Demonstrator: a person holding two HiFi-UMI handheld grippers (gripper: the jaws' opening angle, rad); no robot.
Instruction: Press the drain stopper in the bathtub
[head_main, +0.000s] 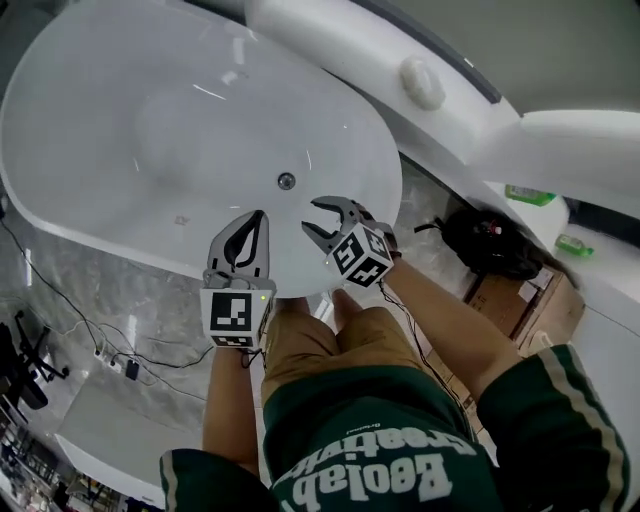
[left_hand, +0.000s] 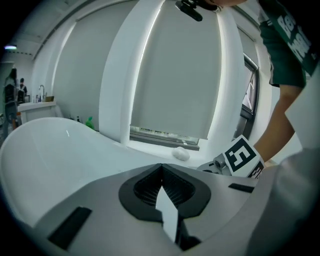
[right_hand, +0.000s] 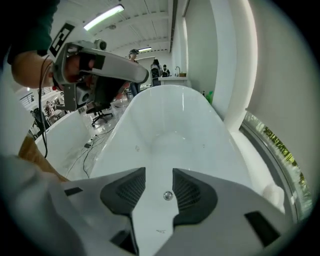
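Looking steeply down into a white oval bathtub (head_main: 110, 215) standing on a marbled floor (head_main: 120, 310).

Holding the left tool (head_main: 262, 216) over the near rim of the bathtub, jaws pressed together with nothing between them, tips pointing toward the basin. Holding the right tool (head_main: 312, 216) just beside it, jaws spread apart and gripping nothing, tips reaching over the tub floor.

Showing the drain stopper (head_main: 286, 181), a small round metal disc, sitting in the tub floor near the near wall, just beyond the tips of both tools and touching neither.

In the left gripper view, aiming the closed left tool (left_hand: 161, 170) across the tub toward a window ledge (left_hand: 150, 136), with a white rounded knob (left_hand: 181, 154) lying below the ledge and a green bottle (left_hand: 90, 121) standing at the far left.

In the right gripper view, framing the drain stopper (right_hand: 168, 196) in the gap between the parted jaws of the right tool (right_hand: 159, 175), apart from both, with the left tool (right_hand: 145, 76) hanging at upper left.

Leaving a black bag (head_main: 490, 240) lying on the floor at right of the tub.
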